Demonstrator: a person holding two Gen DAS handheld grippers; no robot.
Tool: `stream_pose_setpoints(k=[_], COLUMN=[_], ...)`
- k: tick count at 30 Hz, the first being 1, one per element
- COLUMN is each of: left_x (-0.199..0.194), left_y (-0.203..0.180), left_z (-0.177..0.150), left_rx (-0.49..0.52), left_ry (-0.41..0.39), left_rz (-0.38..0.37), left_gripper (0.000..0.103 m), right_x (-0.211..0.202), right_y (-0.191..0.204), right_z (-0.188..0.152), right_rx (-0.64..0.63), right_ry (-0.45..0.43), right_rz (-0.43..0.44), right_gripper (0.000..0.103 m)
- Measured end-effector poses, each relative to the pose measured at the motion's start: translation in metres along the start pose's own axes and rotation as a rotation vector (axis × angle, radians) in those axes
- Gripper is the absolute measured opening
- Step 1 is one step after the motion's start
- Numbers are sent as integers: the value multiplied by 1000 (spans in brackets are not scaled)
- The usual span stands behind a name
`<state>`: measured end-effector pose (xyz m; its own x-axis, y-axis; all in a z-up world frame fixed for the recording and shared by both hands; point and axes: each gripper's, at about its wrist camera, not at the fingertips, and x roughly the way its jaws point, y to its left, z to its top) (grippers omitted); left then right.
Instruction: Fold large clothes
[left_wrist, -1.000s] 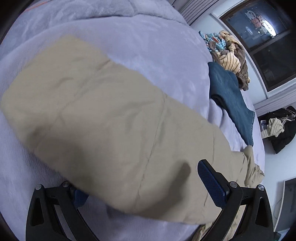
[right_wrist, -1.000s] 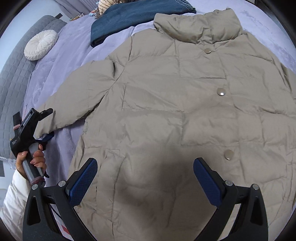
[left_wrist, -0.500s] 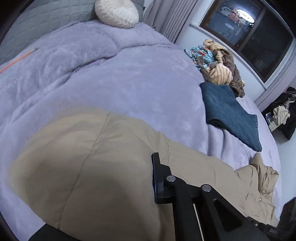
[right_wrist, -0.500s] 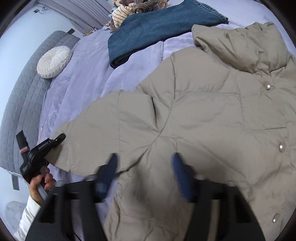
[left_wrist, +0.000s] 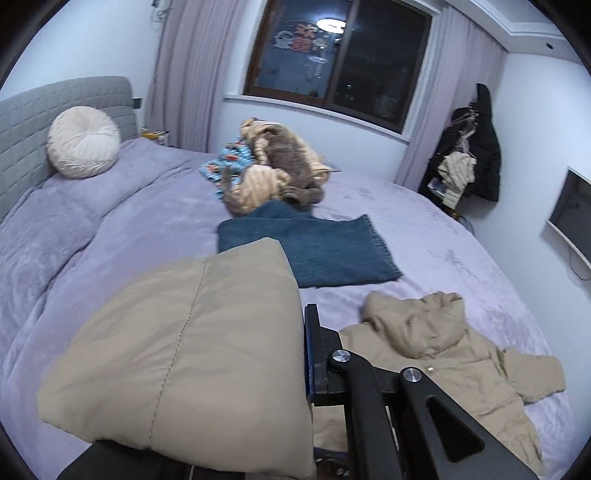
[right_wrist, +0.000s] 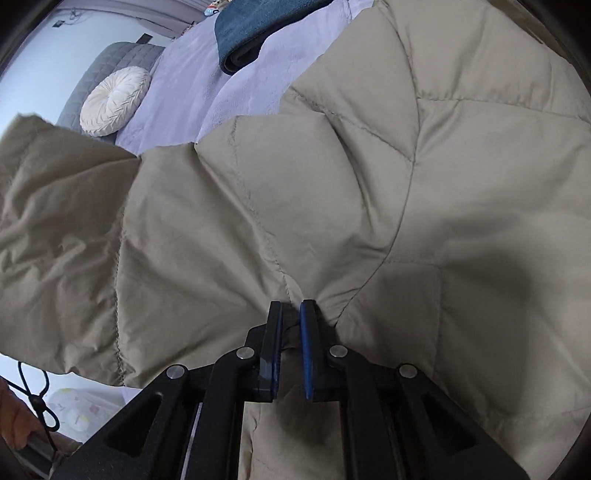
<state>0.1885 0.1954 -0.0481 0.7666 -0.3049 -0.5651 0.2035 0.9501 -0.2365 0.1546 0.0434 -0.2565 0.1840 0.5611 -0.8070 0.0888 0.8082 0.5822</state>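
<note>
The beige quilted puffer jacket (left_wrist: 436, 354) lies spread on the lilac fleece-covered bed (left_wrist: 155, 221), collar away from the person, and its folding has only begun: the step in hand is bringing one sleeve in over the body.

The left tongs (left_wrist: 308, 354) are clamped on the beige padded sleeve (left_wrist: 184, 339), which bulges up in front of and to the left of them, raised clear of the bed; only one black finger with its blue pad shows, the other is hidden under the cloth.

The right tongs (right_wrist: 290, 314) point down onto the jacket where the sleeve joins the body, just ahead of their tips. Their jaws are closing, almost together, and a pinch of beige fabric is gathered between the blue pads, with creases fanning out from that spot.

Beyond the left tongs, well past the sleeve, lie a folded dark-blue denim garment (left_wrist: 325, 254) and a heap of striped and brown clothes (left_wrist: 273, 173), with a round cream pleated cushion (left_wrist: 83, 142) at the grey headboard.

The next move probably calls for the right tongs to hold that pinch as a hinge while the left tongs carry the sleeve across the front and lay it flat. The puffy filling may spring back, so the sleeve should be pressed down before release.
</note>
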Motion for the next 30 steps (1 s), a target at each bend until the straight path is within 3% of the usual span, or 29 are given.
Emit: stream_pose_setpoints(k=[3,7,12,15,19,21,22,23,25,30], left_x=[21,64,135,168,174,166,162,159,142,93], left_y=[-65,-147,-217,-229,-239,-241,-240,-236,-231,-182], left_z=[2,-23,-95,-136,-165,-167,-166,-163,-155,-133], left_rx=[52,147,284,352,453,464,452,439,439,373], left_ry=[35,130,312,407,414,414,415,394,326,290], left_rz=[-85,-140,-100,-53,7,-12,-38,-48,-42,-45], left_gripper=[9,9,10,10,11,33,75,103,103,103], right_x=[-40,-113,-200,-229,-239,-241,-244,-245,-246,-246], right_y=[-13,-55,-122,-154,-182,-192,-192,-194,-197,-181], right_z=[-9,-27,-49,-60,-69,-73,-72,-65,-56,-47], right_rx=[-8,-6,43,81,128,144,152,158,164,105], right_ry=[-26,-128,-249,-288,-296,-298,-301,-304,-308,-310], right_rz=[58,-10,-166,-214,-236,-235,-233,-232,-231,-250], right_gripper=[10,11,11,11,11,11,11,11,11,13])
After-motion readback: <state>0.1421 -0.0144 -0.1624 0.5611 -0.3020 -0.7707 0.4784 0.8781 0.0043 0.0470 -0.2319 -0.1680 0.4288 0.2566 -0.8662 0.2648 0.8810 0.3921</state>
